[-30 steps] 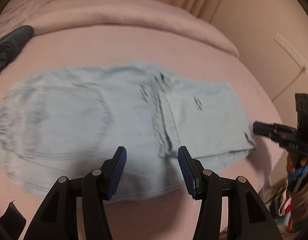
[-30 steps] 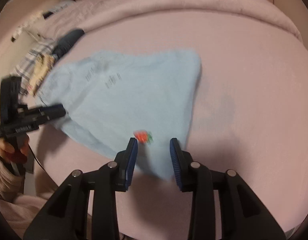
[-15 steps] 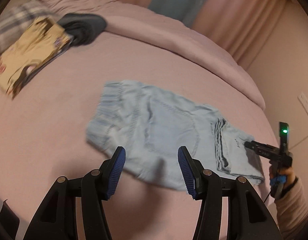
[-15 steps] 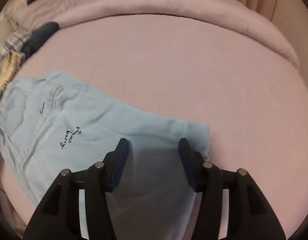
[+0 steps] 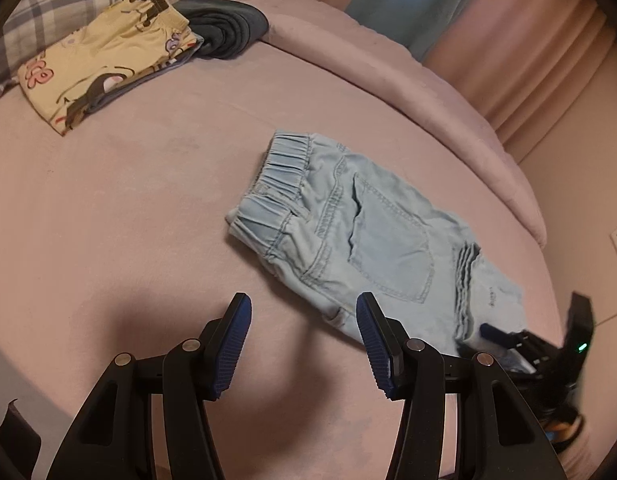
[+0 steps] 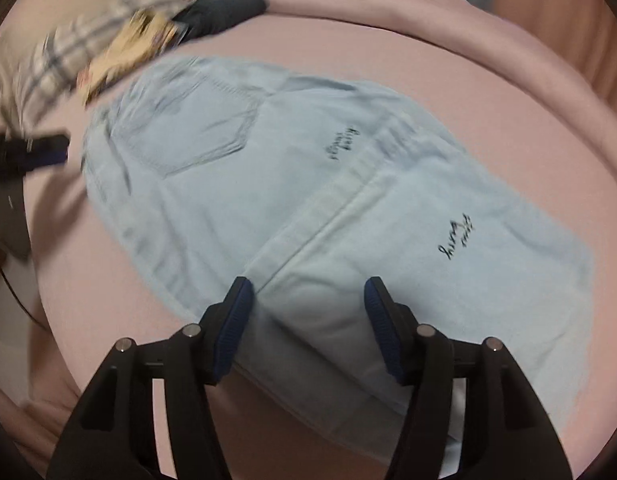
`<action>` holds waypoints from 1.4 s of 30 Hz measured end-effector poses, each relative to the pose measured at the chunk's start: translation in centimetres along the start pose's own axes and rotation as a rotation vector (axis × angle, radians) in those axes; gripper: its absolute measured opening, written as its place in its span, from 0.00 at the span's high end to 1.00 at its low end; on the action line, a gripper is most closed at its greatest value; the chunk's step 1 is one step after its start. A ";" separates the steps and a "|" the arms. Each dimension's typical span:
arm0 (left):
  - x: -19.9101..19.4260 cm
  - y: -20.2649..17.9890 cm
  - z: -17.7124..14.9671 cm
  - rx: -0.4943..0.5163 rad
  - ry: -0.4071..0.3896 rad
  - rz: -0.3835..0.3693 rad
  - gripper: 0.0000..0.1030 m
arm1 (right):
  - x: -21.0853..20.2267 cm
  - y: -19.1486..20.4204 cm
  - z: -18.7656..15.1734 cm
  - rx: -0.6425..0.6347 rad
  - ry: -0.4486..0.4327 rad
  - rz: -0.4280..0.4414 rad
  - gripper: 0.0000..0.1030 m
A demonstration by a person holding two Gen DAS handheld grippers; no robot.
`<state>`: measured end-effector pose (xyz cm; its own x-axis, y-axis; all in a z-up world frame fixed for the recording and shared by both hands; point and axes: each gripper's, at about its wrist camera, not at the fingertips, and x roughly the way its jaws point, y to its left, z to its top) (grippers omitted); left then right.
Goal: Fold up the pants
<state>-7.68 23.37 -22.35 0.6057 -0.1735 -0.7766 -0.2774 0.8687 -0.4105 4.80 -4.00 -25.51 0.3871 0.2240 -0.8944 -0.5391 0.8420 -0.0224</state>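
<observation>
Black claw point(image 5: 303, 316), ribbed blue pads point(image 5: 237, 344), silver screws point(image 5: 191, 345)

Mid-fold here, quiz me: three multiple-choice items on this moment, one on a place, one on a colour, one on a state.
1. Where do the pants lie?
A. on the pink bed
B. on the floor
C. on the plaid pillow

2. What colour are the pads on the tongs?
A. red
B. blue
C. white

3. How do the right tongs stand?
A. shut on the waistband
B. shut on nothing
C. open over the leg end

Key:
1 A, the left wrist view shows the pants flat on the pink cover, apart from the pillow and the yellow cloth.
2 B, ribbed blue pads line the fingers in both views.
3 C, the right wrist view shows the fingers spread wide with denim between and below them; the left tongs are open too.
</observation>
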 end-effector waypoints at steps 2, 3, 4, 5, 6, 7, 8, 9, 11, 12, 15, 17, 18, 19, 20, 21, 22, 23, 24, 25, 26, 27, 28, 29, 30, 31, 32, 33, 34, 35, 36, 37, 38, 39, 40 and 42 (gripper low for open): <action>-0.1 0.0 -0.1 0.004 -0.006 0.004 0.48 | -0.6 -0.3 0.7 0.023 0.024 0.030 0.45; -0.2 0.0 -0.1 0.005 -0.009 0.008 0.48 | -1.0 -0.6 1.1 0.049 0.019 0.062 0.46; -0.2 0.0 -0.1 0.009 -0.010 0.013 0.48 | -1.3 -0.8 1.3 0.066 0.009 0.084 0.47; -0.2 0.0 -0.1 0.014 -0.010 0.019 0.48 | -1.8 -1.0 1.7 0.082 -0.009 0.102 0.47; -0.2 -0.1 -0.1 0.019 -0.009 0.027 0.48 | -2.4 -1.2 1.8 0.093 -0.026 0.115 0.46; -0.3 -0.1 -0.1 0.024 -0.008 0.034 0.48 | -2.9 -1.2 2.0 0.105 -0.045 0.132 0.46; -0.3 -0.2 -0.1 0.029 -0.009 0.039 0.48 | -3.4 -1.3 2.0 0.119 -0.060 0.153 0.46; -0.3 -0.2 0.0 0.031 -0.010 0.038 0.48 | -3.7 -1.0 2.3 0.132 -0.073 0.172 0.46; -0.4 -0.2 0.1 0.030 -0.011 0.037 0.38 | -4.2 -0.3 2.7 0.153 -0.098 0.208 0.45; -0.4 -0.2 0.2 0.026 -0.013 0.036 0.34 | -4.4 -0.1 3.0 0.156 -0.108 0.217 0.45; -0.6 0.1 0.3 0.015 -0.018 0.022 0.33 | -4.5 0.9 3.3 0.149 -0.120 0.209 0.45; -0.5 0.4 0.5 0.006 -0.014 0.015 0.33 | -4.7 0.9 3.4 0.143 -0.121 0.213 0.45; -0.4 0.5 0.6 -0.001 -0.012 0.010 0.33 | -4.5 1.2 3.6 0.142 -0.119 0.214 0.45; -0.4 0.6 0.7 -0.005 -0.011 0.007 0.33 | -4.5 1.1 3.8 0.141 -0.117 0.215 0.45; -0.3 0.7 0.8 -0.010 -0.010 0.004 0.32 | -4.6 0.9 3.7 0.139 -0.116 0.213 0.45; -0.1 0.8 0.9 -0.014 -0.007 0.001 0.32 | -4.4 1.1 3.8 0.139 -0.113 0.211 0.45; 0.0 0.9 0.9 -0.016 -0.005 -0.001 0.32 | -4.3 1.2 3.8 0.140 -0.109 0.213 0.45; 0.2 0.9 1.0 -0.018 -0.002 -0.003 0.32 | -4.2 1.2 3.9 0.142 -0.106 0.214 0.45; 0.4 1.0 1.0 -0.023 0.003 -0.006 0.31 | -4.1 1.2 3.9 0.144 -0.103 0.213 0.45; 0.6 1.1 1.0 -0.028 0.007 -0.010 0.31 | -4.1 1.2 3.9 0.146 -0.101 0.212 0.45; 0.8 1.3 1.1 -0.039 0.012 -0.019 0.31 | -4.0 1.2 4.0 0.147 -0.098 0.211 0.45; 1.1 1.5 1.1 -0.052 0.019 -0.029 0.31 | -4.0 1.2 4.0 0.147 -0.097 0.210 0.45; 1.3 1.8 1.2 -0.066 0.025 -0.036 0.31 | -3.9 1.3 4.1 0.147 -0.093 0.207 0.45; 1.5 2.0 1.2 -0.079 0.030 -0.043 0.31 | -3.9 1.3 4.1 0.147 -0.091 0.205 0.45; 1.6 2.2 1.2 -0.086 0.032 -0.049 0.31 | -3.8 1.3 4.1 0.149 -0.090 0.203 0.45; 1.6 2.3 1.2 -0.091 0.034 -0.051 0.31 | -3.8 1.3 4.1 0.149 -0.089 0.202 0.45; 1.7 2.4 1.2 -0.093 0.036 -0.051 0.31 | -3.7 1.3 4.2 0.150 -0.087 0.201 0.45; 1.8 2.6 1.2 -0.095 0.038 -0.050 0.31 | -3.6 1.3 4.2 0.151 -0.085 0.201 0.45; 1.8 2.7 1.2 -0.099 0.040 -0.051 0.31 | -3.5 1.3 4.2 0.152 -0.083 0.202 0.45; 1.8 2.9 1.2 -0.105 0.042 -0.054 0.31 | -3.4 1.3 4.2 0.154 -0.080 0.203 0.45; 1.9 3.1 1.3 -0.111 0.046 -0.057 0.31 | -3.3 1.3 4.2 0.154 -0.077 0.203 0.45; 2.0 3.3 1.4 -0.115 0.050 -0.058 0.31 | -3.2 1.4 4.2 0.153 -0.074 0.204 0.45; 2.1 3.4 1.4 -0.120 0.054 -0.060 0.31 | -3.1 1.5 4.3 0.153 -0.072 0.203 0.45; 2.2 3.6 1.4 -0.125 0.059 -0.062 0.31 | -3.0 1.5 4.3 0.153 -0.070 0.204 0.45; 2.3 3.8 1.4 -0.131 0.064 -0.064 0.31 | -2.9 1.6 4.3 0.153 -0.068 0.206 0.45; 2.7 4.1 1.5 -0.150 0.077 -0.073 0.31 | -2.9 1.7 4.3 0.151 -0.066 0.210 0.45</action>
<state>-6.12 27.17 -25.44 0.5707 -0.2741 -0.7741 -0.3461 0.7745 -0.5294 6.04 -1.12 -21.06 0.3292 0.4292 -0.8411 -0.4971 0.8361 0.2321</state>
